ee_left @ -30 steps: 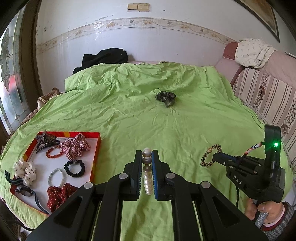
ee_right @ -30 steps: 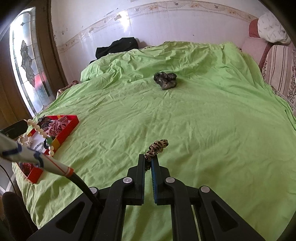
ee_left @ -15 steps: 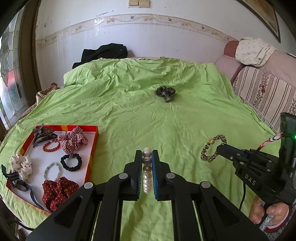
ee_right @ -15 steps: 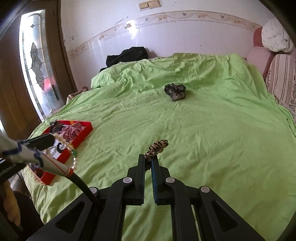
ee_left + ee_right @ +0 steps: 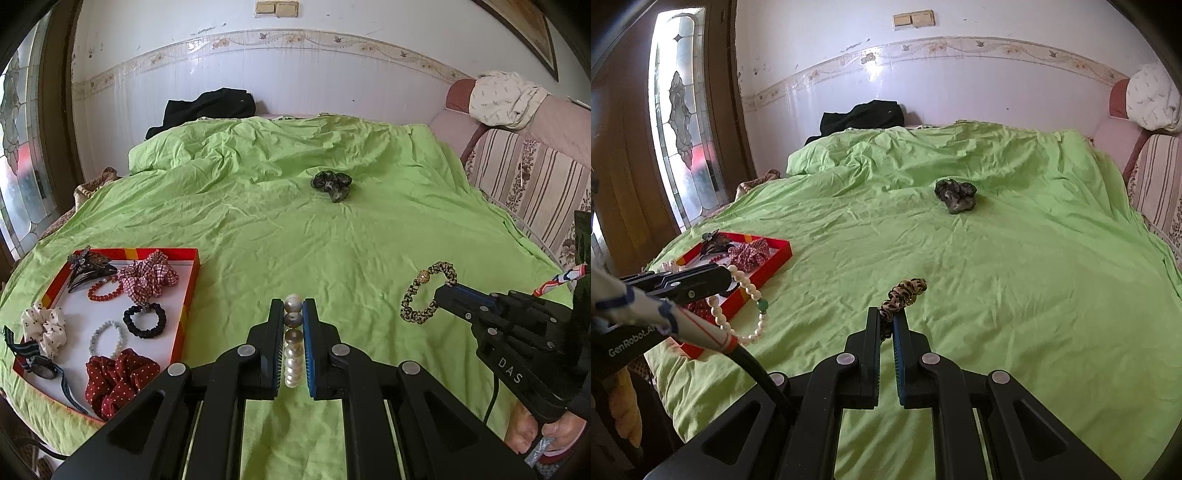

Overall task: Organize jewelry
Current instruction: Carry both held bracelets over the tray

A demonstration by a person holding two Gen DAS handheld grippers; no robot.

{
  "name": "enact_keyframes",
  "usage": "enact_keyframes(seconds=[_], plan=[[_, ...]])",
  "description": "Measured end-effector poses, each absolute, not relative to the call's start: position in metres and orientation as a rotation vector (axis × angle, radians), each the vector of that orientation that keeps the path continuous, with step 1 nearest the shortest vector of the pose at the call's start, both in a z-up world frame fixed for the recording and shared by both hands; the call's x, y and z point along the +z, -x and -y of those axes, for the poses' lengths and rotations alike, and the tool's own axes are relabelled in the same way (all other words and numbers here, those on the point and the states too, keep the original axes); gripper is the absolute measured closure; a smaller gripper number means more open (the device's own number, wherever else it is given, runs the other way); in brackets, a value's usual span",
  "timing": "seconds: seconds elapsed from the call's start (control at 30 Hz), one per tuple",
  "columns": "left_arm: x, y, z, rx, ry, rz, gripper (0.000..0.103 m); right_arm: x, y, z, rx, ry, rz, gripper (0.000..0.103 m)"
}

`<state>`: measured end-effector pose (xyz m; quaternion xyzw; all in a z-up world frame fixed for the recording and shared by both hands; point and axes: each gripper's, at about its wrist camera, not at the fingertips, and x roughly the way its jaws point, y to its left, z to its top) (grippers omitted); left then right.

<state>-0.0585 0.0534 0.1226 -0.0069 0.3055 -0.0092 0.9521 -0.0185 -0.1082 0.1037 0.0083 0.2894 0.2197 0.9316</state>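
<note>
My left gripper [image 5: 293,308] is shut on a pearl bracelet [image 5: 293,343], held above the green bed. From the right wrist view the bracelet [image 5: 744,295] hangs from that gripper near the tray. My right gripper [image 5: 886,315] is shut on a leopard-print hair tie [image 5: 905,293]; in the left wrist view the tie [image 5: 428,293] hangs as a loop from its tip. A red tray [image 5: 184,314] with a white floor lies at the left and holds scrunchies, bead bracelets and a hair claw. A dark scrunchie [image 5: 331,182] lies far out on the bed.
The green bedspread [image 5: 295,229] covers the whole bed. A black garment [image 5: 210,109] lies at the head by the wall. A striped sofa [image 5: 535,177] stands at the right. A stained-glass door [image 5: 683,122] is at the left.
Both grippers have lifted and tilted up a little with their items still held. The tray now sits slightly closer to the left gripper.
</note>
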Motion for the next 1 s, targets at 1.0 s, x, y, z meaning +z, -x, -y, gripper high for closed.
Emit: enact_keyframes(seconds=[1.0], plan=[[0.122, 0.092, -0.101, 0.010, 0.088, -0.597, 0.094, 0.131, 0.082, 0.072, 0.389, -0.021, -0.620, 0.096]])
